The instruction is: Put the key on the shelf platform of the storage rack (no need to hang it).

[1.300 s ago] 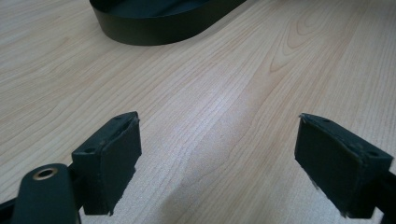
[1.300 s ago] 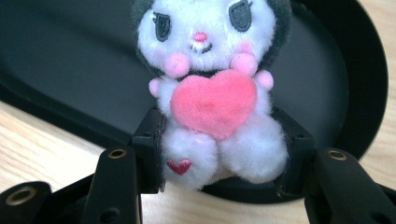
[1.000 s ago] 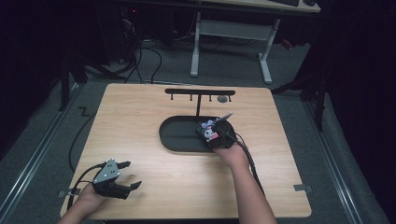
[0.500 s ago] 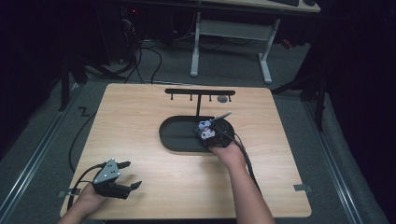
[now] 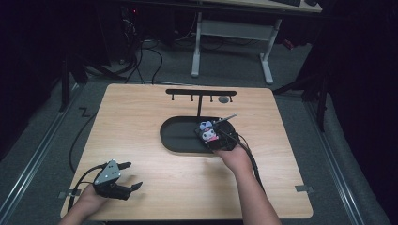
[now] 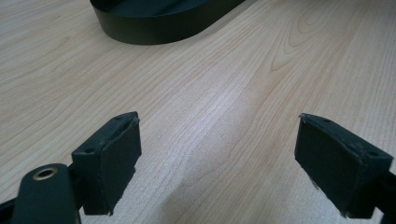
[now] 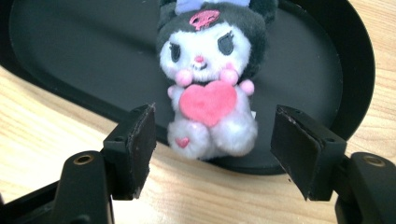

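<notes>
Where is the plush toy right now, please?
The plush toy lies at the black tray's right end in the high view, between the right gripper's open fingers.

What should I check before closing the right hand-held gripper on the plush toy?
1. Right hand-held gripper jaws open: ok.
2. Plush toy between the jaws: ok, roughly centred, a pad on each side.
3. Pads touching the toy: not ok, gaps on both sides.
4. Toy's seating: cannot tell; it sits at the near rim of the black tray, its feet overlapping the edge.
5. Left hand-held gripper out of the way: ok, open over bare table near the front left corner.
</notes>
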